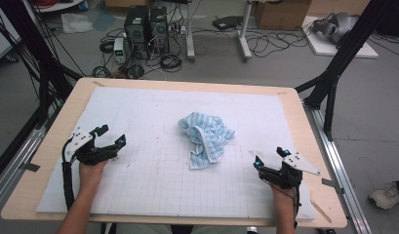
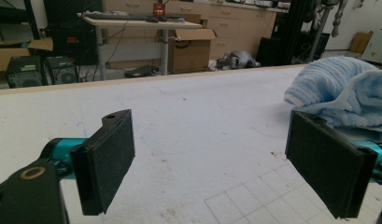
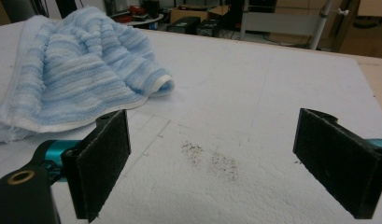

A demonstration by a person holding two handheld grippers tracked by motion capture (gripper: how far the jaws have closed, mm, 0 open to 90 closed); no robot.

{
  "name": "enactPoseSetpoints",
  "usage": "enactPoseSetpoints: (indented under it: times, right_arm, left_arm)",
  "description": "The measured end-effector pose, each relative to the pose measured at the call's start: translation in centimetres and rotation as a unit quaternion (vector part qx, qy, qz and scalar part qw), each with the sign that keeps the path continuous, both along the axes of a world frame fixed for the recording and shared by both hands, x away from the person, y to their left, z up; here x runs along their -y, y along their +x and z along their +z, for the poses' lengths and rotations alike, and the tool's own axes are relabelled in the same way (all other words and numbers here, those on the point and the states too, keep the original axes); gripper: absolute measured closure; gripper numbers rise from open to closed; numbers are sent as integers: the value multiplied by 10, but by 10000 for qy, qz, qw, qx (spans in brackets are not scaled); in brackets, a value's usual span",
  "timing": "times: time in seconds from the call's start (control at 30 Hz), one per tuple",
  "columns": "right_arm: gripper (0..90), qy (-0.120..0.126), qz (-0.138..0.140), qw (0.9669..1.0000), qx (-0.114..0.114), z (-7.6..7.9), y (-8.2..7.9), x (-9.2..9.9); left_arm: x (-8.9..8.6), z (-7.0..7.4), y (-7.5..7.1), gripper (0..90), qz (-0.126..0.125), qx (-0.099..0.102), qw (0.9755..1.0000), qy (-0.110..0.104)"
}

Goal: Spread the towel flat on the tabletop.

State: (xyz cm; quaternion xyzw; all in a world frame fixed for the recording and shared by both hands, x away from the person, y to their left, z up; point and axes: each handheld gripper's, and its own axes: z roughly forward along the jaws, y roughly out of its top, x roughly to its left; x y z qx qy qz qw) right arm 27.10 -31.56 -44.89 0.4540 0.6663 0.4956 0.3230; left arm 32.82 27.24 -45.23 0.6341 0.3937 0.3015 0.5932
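A crumpled light-blue striped towel (image 1: pixel 207 136) lies in a heap near the middle of the white gridded mat (image 1: pixel 153 180). My left gripper (image 1: pixel 111 136) rests low at the mat's left side, open, well apart from the towel. In the left gripper view the left gripper (image 2: pixel 216 163) has wide-spread jaws with bare mat between them and the towel (image 2: pixel 338 91) beyond the right jaw. My right gripper (image 1: pixel 270 157) sits at the mat's right front, open. In the right gripper view the right gripper (image 3: pixel 221 163) frames a dark smudge on the mat, with the towel (image 3: pixel 81 74) at upper left.
The mat covers a wooden table (image 1: pixel 304 126) with bare edges all round. Black frame posts (image 1: pixel 343 53) stand at both back corners. Computer towers (image 1: pixel 146 27), cables and boxes lie on the floor beyond. A person's shoe (image 1: pixel 387 195) shows at the right.
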Motion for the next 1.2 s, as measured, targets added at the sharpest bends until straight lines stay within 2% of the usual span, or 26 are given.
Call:
enactPoseSetpoints:
  times: [0.1,0.23,0.33,0.37,0.4,0.47,0.5,0.57,0.6,0.63,0.7,0.77,0.9,1.0,1.03,1.1,1.13,1.2]
  right_arm:
    - [103,117,36,9999,-74,0,1,2]
    - [103,94,107,9998,-141,1,2,0]
    - [106,4,485,9988,-94,12,2,-15]
    - [106,4,485,9988,-94,12,2,-15]
    - [107,-49,733,9973,-54,22,4,-26]
    - [108,-75,833,9965,-46,26,6,-32]
    - [109,-174,1023,9946,-26,34,11,-44]
    - [115,-218,1111,9936,-36,36,14,-49]
    - [145,-255,1220,9922,-67,39,17,-54]
    - [152,-348,1413,9893,-65,42,24,-63]
    - [152,-381,1484,9882,-92,44,27,-69]
    - [153,-441,1613,9858,-163,46,38,-83]
    - [189,-445,1762,9829,-293,42,52,-97]
    - [270,-590,1994,9766,-542,35,67,-111]
    - [328,-705,2110,9722,-731,30,75,-119]
    - [352,-796,2149,9701,-804,25,80,-126]
    - [352,-796,2149,9701,-804,25,80,-126]
    - [417,-884,2160,9680,-917,21,82,-131]
  left_arm:
    - [0,0,0,163,3,0,10000,0]
    - [0,0,0,163,6,0,10000,-9]
    - [0,0,0,163,10,-2,10000,-11]
    - [0,0,0,163,8,-2,10000,-5]
    - [0,0,0,164,7,-1,10000,-6]
    - [0,0,0,164,15,5,10000,-1]
    - [0,0,0,164,16,5,10000,-2]
    - [0,0,0,164,15,4,10000,-3]
    - [0,0,0,164,17,1,10000,-4]
    - [0,0,0,165,17,0,10000,0]
    - [0,0,0,165,12,1,10000,3]
    - [0,0,0,165,15,1,10000,-1]
    - [0,0,0,167,17,-1,10000,7]
    - [0,0,0,167,20,-1,10000,-2]
    - [0,0,0,167,21,-1,10000,1]
    - [0,0,0,168,18,2,10000,0]
    - [0,0,0,168,12,-1,10000,-11]
    - [0,0,0,168,13,-3,10000,-7]
